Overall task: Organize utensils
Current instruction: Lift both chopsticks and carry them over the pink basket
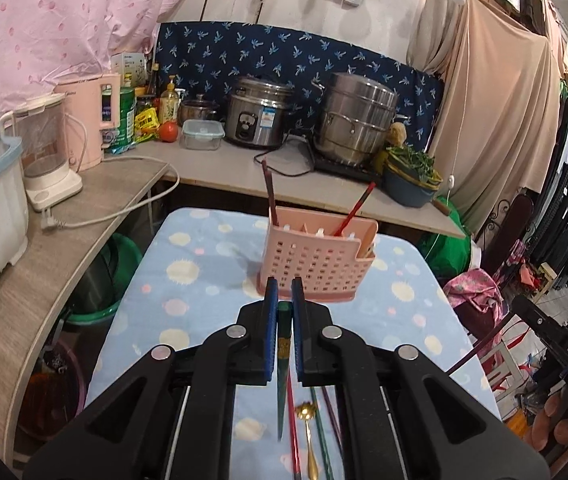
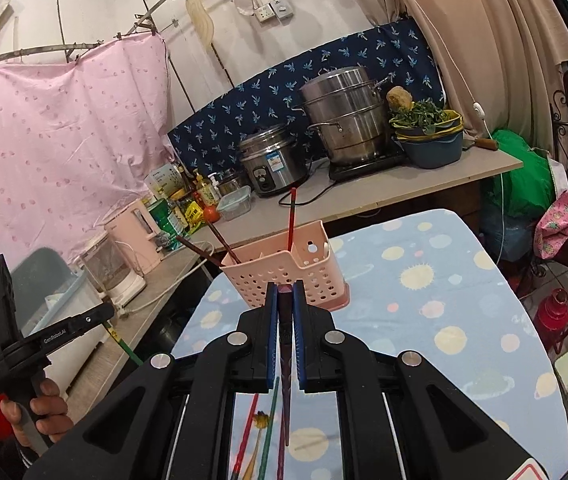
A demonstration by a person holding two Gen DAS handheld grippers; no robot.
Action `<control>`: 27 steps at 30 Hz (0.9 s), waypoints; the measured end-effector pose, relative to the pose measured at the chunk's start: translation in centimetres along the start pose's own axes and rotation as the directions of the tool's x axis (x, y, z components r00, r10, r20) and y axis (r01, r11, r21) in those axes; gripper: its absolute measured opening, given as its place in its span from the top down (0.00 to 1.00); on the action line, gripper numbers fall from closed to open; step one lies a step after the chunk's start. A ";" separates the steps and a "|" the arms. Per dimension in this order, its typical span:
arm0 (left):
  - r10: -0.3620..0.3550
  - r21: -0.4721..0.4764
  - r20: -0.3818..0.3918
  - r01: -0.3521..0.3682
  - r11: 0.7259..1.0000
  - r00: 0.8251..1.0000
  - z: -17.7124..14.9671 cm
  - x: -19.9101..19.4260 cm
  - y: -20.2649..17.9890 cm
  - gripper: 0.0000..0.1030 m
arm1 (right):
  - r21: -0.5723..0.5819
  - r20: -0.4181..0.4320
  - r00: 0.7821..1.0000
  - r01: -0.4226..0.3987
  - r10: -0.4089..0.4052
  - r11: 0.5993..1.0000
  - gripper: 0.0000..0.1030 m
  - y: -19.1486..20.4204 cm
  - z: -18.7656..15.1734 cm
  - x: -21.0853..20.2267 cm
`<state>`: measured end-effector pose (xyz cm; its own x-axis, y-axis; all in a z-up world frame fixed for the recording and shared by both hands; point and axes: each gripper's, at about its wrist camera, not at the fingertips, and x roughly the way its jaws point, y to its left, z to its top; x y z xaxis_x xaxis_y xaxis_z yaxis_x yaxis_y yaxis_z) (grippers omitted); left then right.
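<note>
The left gripper (image 1: pixel 282 296) is clenched on one green chopstick (image 1: pixel 282 364), which is thin, square at the thick end and pointed at the lower end; it hangs down between the blue ribbed pads (image 1: pixel 271 320). The right gripper (image 2: pixel 285 300) is clenched on one dark purple chopstick (image 2: pixel 285 364) of the same tapered shape. Both grippers are of black plastic with round silver bolts.

Just beyond the fingertips stands the pink utensil holder (image 1: pixel 315 268), a plastic basket with many small square holes and dividers inside. Two chopsticks already lean in it: a dark brown one (image 1: pixel 270 196) at the left and a red one (image 1: pixel 355 210) at the right.

The holder stands on a table with light blue cloth (image 1: pixel 188 280) printed with planets and suns. On the near part of the cloth lie a red chopstick (image 1: pixel 293 432), a small golden spoon (image 1: pixel 307 432) with a flower-shaped head, a green chopstick (image 1: pixel 321 432) and a purple one (image 1: pixel 333 416).

Farther away, a grey counter (image 1: pixel 220 160) carries two steel pots (image 1: pixel 353 120).
</note>
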<state>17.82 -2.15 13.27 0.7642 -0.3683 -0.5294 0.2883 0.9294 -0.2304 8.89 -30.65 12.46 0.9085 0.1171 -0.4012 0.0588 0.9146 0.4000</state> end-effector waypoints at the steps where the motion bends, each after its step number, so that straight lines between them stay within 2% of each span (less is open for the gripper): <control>1: -0.002 0.001 0.009 0.002 1.000 1.000 0.7 0.1 -0.1 0.93 | -0.002 0.007 1.000 -0.003 0.003 1.000 0.93 0.1 0.6 0.3; 5: -0.024 0.001 0.053 0.024 1.000 0.998 3.7 0.3 -0.7 0.94 | -0.020 0.053 0.999 -0.011 0.012 1.000 0.93 0.9 3.5 1.4; 9: -0.017 0.018 0.136 0.014 1.000 0.991 7.4 0.2 -1.7 0.94 | -0.036 0.110 0.994 -0.011 0.015 0.999 0.93 1.8 6.5 2.6; 17: -0.022 0.032 0.312 0.012 0.999 0.950 14.3 1.5 -3.5 0.94 | -0.041 0.205 0.978 -0.029 0.037 0.999 0.93 3.3 12.6 6.6; 23: -0.018 0.009 0.366 0.016 1.000 0.931 17.5 4.7 -3.5 0.94 | 0.000 0.230 0.972 -0.045 0.043 0.999 0.93 3.0 15.2 10.7; 27: -0.007 0.004 0.371 0.006 1.000 0.929 18.6 7.1 -3.5 0.94 | -0.002 0.210 0.977 -0.035 0.035 0.999 0.93 2.7 15.4 13.5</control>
<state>32.96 -7.54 25.53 0.9216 -0.3398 -0.1876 0.2951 0.9273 -0.2304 27.63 -32.54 20.82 0.9767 0.0646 -0.2047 0.0262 0.9106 0.4126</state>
